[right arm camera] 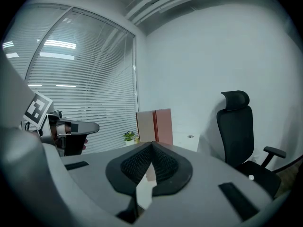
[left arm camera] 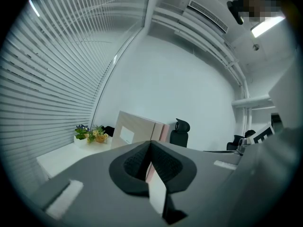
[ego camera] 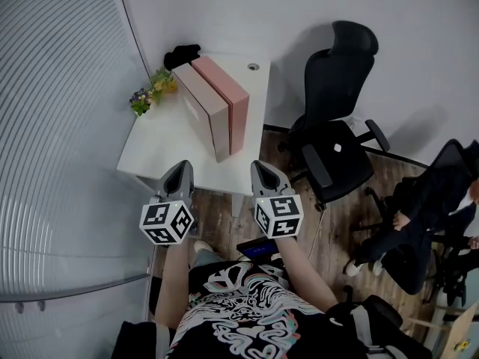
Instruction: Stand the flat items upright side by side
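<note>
Two upright boxes [ego camera: 212, 105] ahead of left gripper [ego camera: 180, 167], right gripper [ego camera: 263, 167] (both closed).

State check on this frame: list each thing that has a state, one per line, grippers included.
Beige box: upright on the table, beside the pink box.
Pink box: upright, next to the beige box.
Left gripper: shut, empty, short of the boxes.
Right gripper: shut, empty, short of the boxes.
Chair: unoccupied.
</note>
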Demonstrator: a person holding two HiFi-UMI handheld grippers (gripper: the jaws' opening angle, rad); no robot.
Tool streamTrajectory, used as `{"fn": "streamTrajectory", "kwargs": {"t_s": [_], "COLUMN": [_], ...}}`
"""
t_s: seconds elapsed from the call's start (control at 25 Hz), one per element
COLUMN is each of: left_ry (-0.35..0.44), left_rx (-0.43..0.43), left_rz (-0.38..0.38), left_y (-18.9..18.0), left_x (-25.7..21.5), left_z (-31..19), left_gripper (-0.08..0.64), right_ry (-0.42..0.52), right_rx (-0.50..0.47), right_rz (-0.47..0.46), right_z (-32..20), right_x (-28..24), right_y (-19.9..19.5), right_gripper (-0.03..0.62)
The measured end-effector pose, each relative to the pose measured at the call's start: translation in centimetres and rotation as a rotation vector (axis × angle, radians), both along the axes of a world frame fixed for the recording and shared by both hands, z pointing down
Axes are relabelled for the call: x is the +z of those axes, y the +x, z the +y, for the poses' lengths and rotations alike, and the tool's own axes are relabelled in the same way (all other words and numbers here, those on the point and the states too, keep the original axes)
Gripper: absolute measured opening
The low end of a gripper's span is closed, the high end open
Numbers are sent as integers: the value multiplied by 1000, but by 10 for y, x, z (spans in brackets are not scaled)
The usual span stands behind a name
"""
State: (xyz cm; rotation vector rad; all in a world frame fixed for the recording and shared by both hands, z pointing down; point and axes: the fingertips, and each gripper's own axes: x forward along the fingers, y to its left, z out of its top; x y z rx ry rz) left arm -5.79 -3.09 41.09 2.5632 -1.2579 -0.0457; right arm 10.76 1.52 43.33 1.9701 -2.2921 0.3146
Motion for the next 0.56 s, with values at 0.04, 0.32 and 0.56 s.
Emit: {"fn": "streamTrajectory", "kwargs": {"t_s": [0.04,0.32,0.56], "left_ry": [1,5,2], "left_rx": [1,7,10], "left_rz": [0,-2,-4], "left_y": [0,1,4], "left_x": [0,1,1], "left_z": [0,0,4], "left_gripper": [0,0,0], "right_ry": [3,9,8], "right_rx": [1,10,13], "right_rz": [2,5,8], "right_z": [0,0,3], "right_x": [-1,0,-2], "right_y": [0,2,4], "right_gripper": [2,2,2]}}
